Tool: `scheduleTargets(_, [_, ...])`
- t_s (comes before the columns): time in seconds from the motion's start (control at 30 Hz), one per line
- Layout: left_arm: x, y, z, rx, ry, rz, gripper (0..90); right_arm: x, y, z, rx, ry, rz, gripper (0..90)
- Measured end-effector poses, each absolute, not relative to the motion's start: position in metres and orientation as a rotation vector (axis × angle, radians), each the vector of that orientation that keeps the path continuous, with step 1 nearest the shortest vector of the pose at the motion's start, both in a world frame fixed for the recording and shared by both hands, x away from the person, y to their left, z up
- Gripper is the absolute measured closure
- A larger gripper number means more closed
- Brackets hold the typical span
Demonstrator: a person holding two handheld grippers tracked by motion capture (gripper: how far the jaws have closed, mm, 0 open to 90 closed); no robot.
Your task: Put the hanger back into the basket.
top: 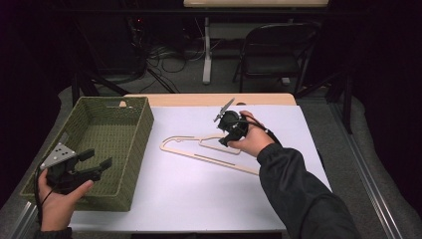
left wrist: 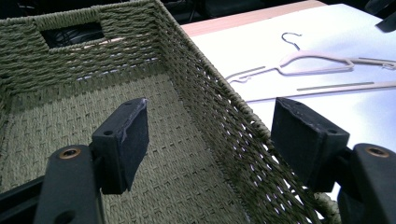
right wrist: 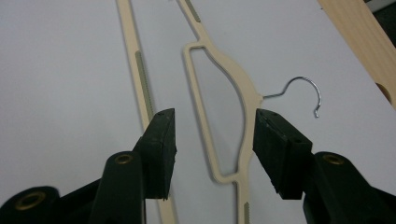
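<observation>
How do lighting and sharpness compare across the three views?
High view: lit table, surroundings nearly black, slightly soft. Left gripper view: basket weave sharp, white surface behind the hanger glaring. Right gripper view: even light, hanger crisp, faint shadows.

No lettering, label, brand mark, number or sign can be read anywhere: the woven basket (top: pixel 130 130), the pale hanger (right wrist: pixel 243 100) and the white sheet on the desk (top: pixel 199 189) all carry no legible writing.
</observation>
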State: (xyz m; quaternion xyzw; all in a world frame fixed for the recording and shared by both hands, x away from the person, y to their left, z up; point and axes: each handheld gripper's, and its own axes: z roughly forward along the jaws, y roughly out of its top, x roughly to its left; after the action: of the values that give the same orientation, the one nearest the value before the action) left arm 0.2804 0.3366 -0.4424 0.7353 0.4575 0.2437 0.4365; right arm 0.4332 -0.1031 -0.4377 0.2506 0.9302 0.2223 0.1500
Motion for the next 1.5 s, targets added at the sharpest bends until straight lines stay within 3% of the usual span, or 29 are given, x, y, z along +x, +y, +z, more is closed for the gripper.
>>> scheduleTargets(0.63, [0.281, 0.338, -0.443, 1.829, 1.139, 0.605, 27.8, 0.452, -0.070, -0.485, 0.665, 2.773, 0.534, 53.5])
scheduleTargets(0.8, [0.282, 0.338, -0.443, 1.829, 1.140, 0.605, 27.8, 0.457, -0.069, -0.493, 0.672, 2.776, 0.513, 57.5])
scheduleTargets(1.0, [0.282, 0.339, -0.444, 1.830, 1.143, 0.600, 27.8, 0.466, -0.072, -0.501, 0.708, 2.866, 0.351, 57.1])
scheduleTargets(1.5, [0.283, 0.338, -0.445, 1.834, 1.142, 0.598, 27.8, 0.475, -0.078, -0.514, 0.693, 2.847, 0.328, 56.8])
